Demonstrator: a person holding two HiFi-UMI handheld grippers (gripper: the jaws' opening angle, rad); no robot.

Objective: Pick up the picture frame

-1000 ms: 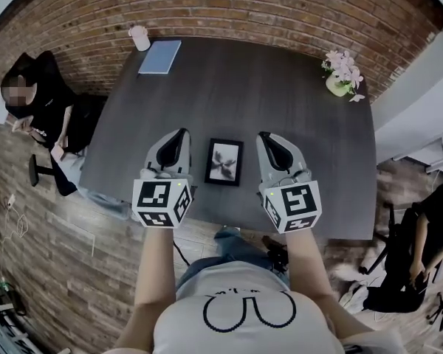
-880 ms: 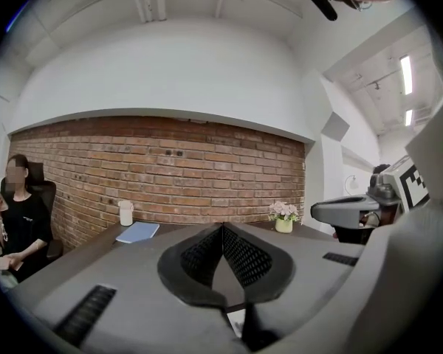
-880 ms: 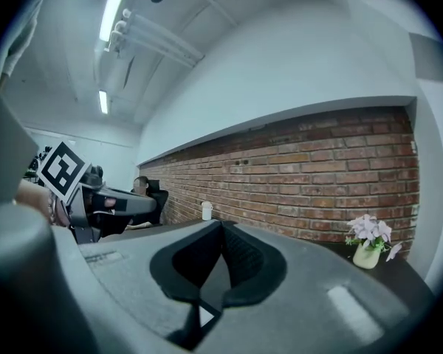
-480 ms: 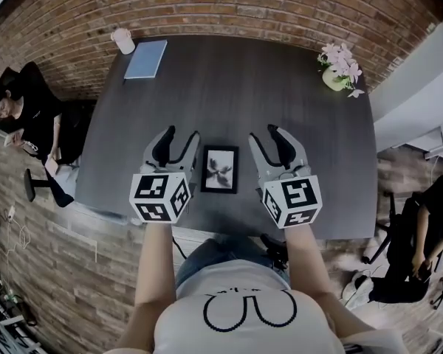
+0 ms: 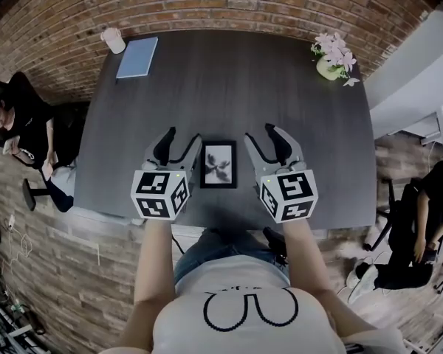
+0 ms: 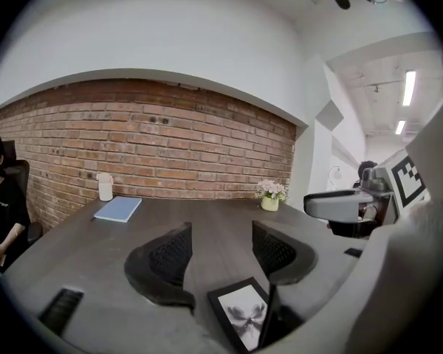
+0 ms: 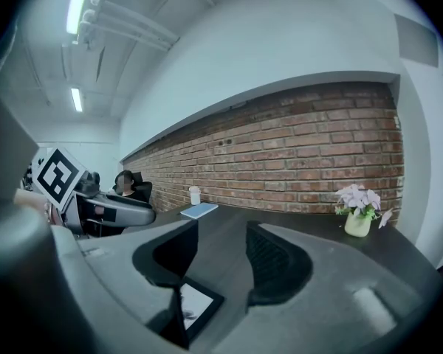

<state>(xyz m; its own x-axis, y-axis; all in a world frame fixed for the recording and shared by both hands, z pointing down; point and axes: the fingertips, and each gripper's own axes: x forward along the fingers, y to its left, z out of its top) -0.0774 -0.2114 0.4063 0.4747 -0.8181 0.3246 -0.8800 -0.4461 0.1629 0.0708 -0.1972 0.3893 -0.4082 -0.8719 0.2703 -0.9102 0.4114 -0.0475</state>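
Left gripper [image 5: 183,135] and right gripper [image 5: 260,133], jaws just opening, empty, flank the picture frame [image 5: 218,164]

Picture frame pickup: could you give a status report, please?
Left gripper, right gripper: jaws just opening, nothing between. Picture frame flat on table between them. Path clear.

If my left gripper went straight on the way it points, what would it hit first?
Probably bare tabletop: the left gripper points slightly downward, its jaws have just been opening with nothing between them, and the picture frame lies to its right.
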